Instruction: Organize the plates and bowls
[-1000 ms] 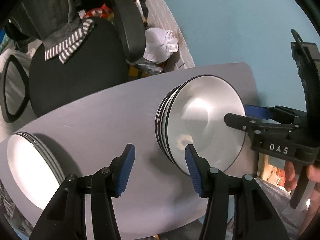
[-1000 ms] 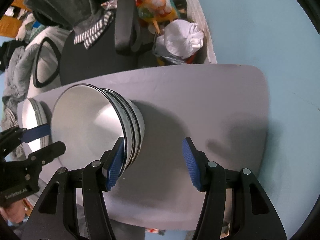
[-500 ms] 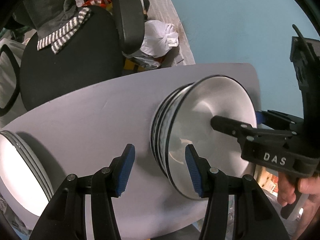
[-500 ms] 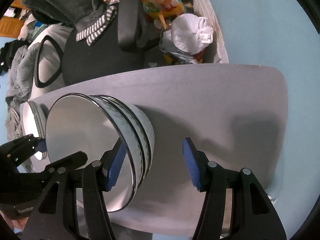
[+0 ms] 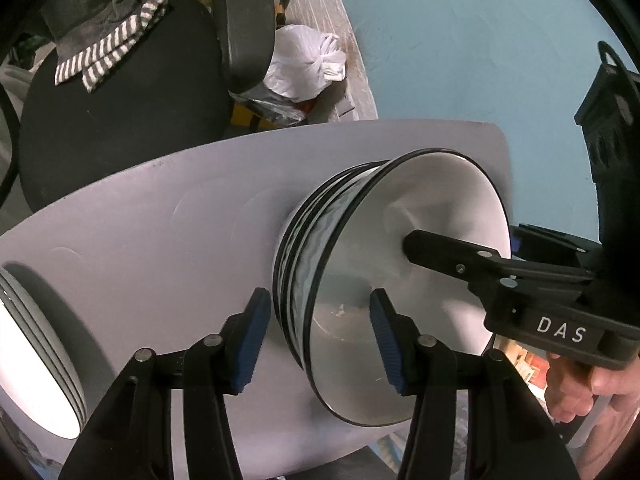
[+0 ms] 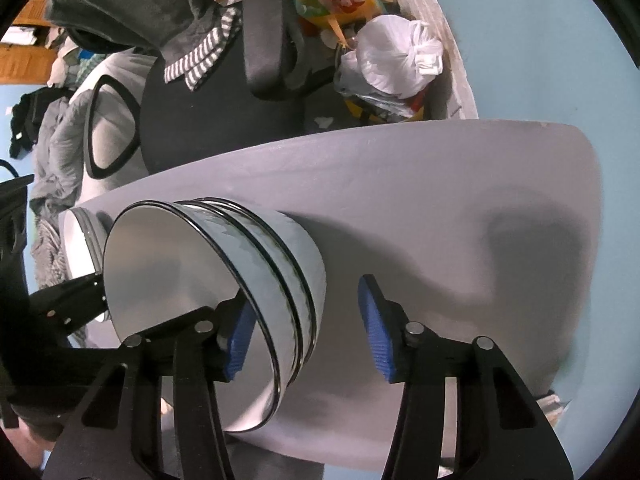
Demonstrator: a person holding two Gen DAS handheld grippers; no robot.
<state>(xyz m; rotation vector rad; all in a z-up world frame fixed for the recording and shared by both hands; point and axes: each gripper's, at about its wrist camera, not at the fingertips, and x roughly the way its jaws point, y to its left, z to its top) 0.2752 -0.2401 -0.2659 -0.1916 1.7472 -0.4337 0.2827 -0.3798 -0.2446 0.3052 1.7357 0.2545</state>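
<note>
Three black-rimmed bowls (image 5: 360, 240), nested in one stack on the grey table (image 5: 160, 220), close to its near edge. Straddled on the left by the left gripper (image 5: 316, 320): one blue pad just outside the stack's wall, the other inside the top bowl, jaws half wide and just closing, not yet pressing. Straddled likewise on the right by the right gripper (image 6: 304, 320), jaws also just closing, outer pad clear of the wall. Off to the left, a stack of white plates (image 5: 32, 360). Beyond the table, a black office chair (image 5: 120, 100) and a knotted white plastic bag (image 5: 304, 64).
</note>
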